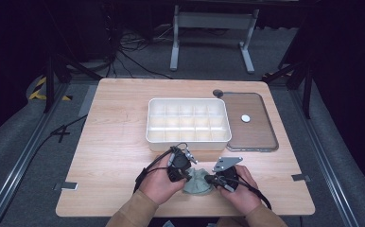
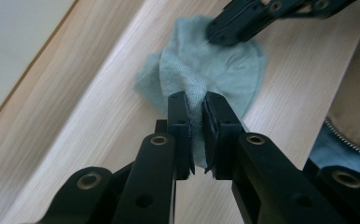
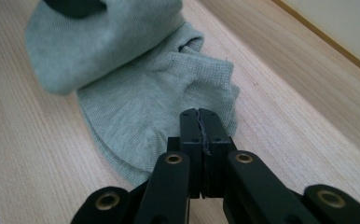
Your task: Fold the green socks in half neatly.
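Both grippers, left gripper (image 2: 196, 105) and right gripper (image 3: 200, 116), are clenched on the grey-green sock (image 1: 198, 182) lying on the bench (image 1: 114, 156) between my fingers, so I judge mid-fold; next I'd lift the left-held edge over.

No readable text, label, brand, number or sign appears on anything here.

Two hands come in from the bottom of the high view. The left gripper (image 1: 184, 176) sits at bottom middle, its fingers (image 2: 180, 122) squeezed together on cloth. The right gripper (image 1: 210, 179) faces it, fingers (image 3: 190, 128) pressed tight together.
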Demonstrator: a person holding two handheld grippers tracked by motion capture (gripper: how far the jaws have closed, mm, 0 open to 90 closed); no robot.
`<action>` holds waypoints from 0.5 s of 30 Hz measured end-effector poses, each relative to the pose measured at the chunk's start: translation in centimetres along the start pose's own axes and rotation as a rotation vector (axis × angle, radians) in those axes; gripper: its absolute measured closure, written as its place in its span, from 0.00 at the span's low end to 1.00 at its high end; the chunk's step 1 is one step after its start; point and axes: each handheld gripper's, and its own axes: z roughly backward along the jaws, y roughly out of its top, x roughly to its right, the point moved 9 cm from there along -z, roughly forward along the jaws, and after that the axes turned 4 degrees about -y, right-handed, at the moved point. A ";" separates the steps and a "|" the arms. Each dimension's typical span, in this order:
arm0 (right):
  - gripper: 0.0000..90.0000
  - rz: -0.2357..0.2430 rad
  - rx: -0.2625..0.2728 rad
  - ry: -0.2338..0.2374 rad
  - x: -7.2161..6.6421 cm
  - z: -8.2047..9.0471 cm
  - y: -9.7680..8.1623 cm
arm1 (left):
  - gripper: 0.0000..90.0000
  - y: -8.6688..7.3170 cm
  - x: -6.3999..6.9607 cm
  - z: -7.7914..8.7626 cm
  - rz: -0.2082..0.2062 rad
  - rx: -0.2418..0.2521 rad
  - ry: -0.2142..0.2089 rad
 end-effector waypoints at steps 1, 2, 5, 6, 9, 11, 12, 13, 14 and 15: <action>1.00 0.001 0.004 0.002 0.0 0.0 0.0 | 0.91 0.2 0.1 -0.3 -0.004 0.002 -0.003; 1.00 0.000 0.008 0.000 0.1 0.0 0.0 | 0.91 0.4 0.3 -0.7 0.005 0.004 -0.009; 1.00 -0.010 0.016 0.002 0.0 0.0 -0.1 | 0.91 0.7 0.2 -1.6 0.001 0.002 -0.016; 1.00 -0.008 0.018 0.001 0.0 0.0 -0.1 | 0.91 0.8 0.2 -1.8 0.010 0.006 -0.012; 1.00 -0.004 0.023 0.001 0.1 0.0 -0.1 | 0.90 0.9 0.0 -2.1 0.026 0.038 -0.015; 1.00 -0.015 0.024 0.011 0.1 0.0 -0.1 | 0.82 1.1 0.2 -1.7 0.051 0.117 -0.068; 0.99 -0.021 0.028 0.016 0.1 0.0 -0.1 | 0.75 1.3 0.3 -1.1 0.072 0.168 -0.100; 0.99 -0.020 0.031 0.018 0.2 0.0 -0.1 | 0.71 1.4 0.1 -0.2 0.081 0.217 -0.107; 0.98 -0.019 0.032 0.019 0.2 0.1 -0.1 | 0.69 1.4 -0.2 0.8 0.100 0.262 -0.093; 0.96 -0.018 0.032 0.017 0.2 0.1 -0.1 | 0.70 1.3 -0.6 1.5 0.106 0.277 -0.077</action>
